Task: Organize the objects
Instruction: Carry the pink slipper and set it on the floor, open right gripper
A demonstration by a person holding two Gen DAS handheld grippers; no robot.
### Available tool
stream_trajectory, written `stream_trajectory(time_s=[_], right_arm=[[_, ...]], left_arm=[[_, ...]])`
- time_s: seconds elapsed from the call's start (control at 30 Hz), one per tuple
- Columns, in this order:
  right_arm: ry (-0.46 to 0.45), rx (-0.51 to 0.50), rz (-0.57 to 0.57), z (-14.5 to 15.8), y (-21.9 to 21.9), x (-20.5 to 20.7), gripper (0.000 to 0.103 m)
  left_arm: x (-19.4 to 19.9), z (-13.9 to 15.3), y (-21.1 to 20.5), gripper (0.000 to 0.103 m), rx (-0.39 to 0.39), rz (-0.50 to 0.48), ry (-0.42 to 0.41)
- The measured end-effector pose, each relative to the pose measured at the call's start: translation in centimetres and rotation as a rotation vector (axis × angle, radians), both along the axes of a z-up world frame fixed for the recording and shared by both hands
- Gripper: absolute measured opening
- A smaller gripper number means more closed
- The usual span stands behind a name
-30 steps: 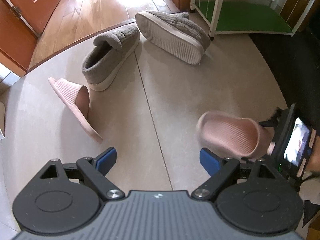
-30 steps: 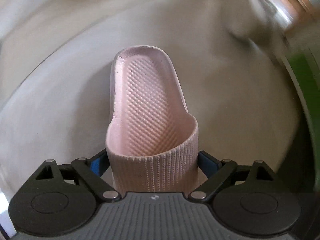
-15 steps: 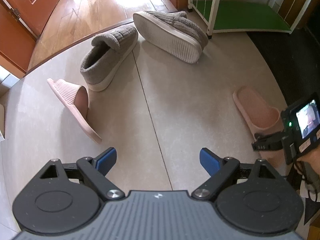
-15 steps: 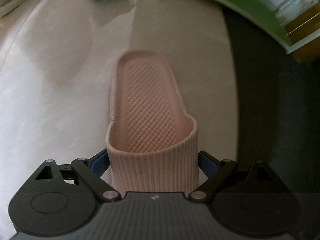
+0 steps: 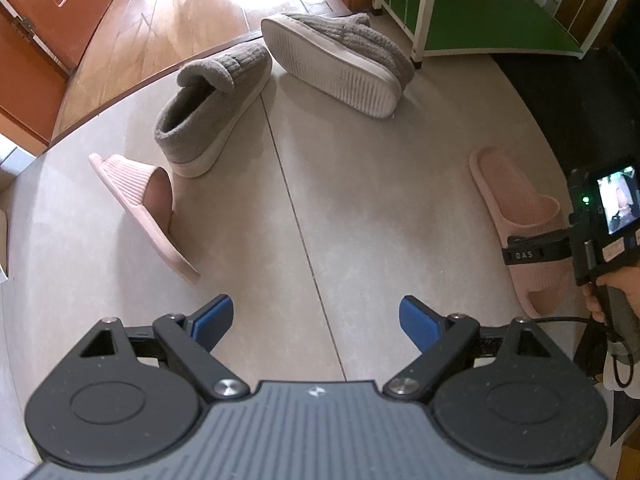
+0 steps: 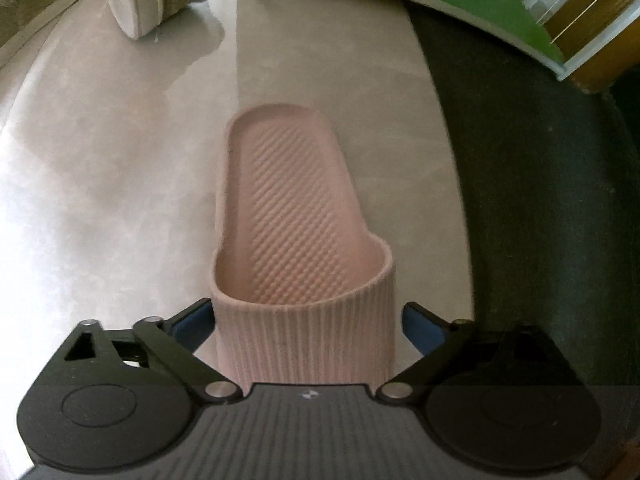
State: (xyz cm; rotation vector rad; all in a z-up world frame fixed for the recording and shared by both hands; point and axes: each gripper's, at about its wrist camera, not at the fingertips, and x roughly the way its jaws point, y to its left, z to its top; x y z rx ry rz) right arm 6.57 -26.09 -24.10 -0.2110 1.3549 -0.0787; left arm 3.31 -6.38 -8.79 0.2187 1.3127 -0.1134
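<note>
A pink slipper (image 6: 296, 220) lies flat on the tiled floor beside a dark mat, and it also shows at the right in the left wrist view (image 5: 516, 208). My right gripper (image 6: 308, 324) straddles its ribbed toe band. The jaws are opening, and a gap shows between the right pad and the band. One of its fingers (image 5: 532, 254) crosses the band. My left gripper (image 5: 320, 320) hangs open over bare floor with nothing between its pads. The matching pink slipper (image 5: 140, 200) lies tipped on its side at the left.
Two grey fleece slippers lie further back, one upright (image 5: 212, 108) and one on its side showing its white sole (image 5: 336, 68). A white rack with a green shelf (image 5: 480, 28) and a dark mat (image 5: 580, 100) border the right. A wooden floor and an orange door (image 5: 40, 20) are at the back left.
My right gripper carried the pink slipper to the right while rolling it round, and set it down flat by the dark mat. Its jaws have spread off the band. The left gripper stayed put.
</note>
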Motion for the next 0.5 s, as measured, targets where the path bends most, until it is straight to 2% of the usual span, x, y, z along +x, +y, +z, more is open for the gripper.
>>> stream_trajectory(time_s=[0.23, 0.37, 0.5], right_arm=[[-0.015, 0.009, 0.124, 5.0, 2.2, -1.0, 0.103], [0.012, 0.009, 0.23, 9.3, 3.7, -2.4, 0.103], [0.019, 0.062, 0.292, 13.7, 4.4, -3.5, 0.103]], left_arm=[[0.3, 0.4, 0.8, 0.09, -0.008, 0.032, -0.023], [0.7, -0.2, 2.3, 0.09, 0.032, 0.072, -0.042], [2.1, -2.2, 5.4, 0.09, 0.112, 0.151, -0.041]])
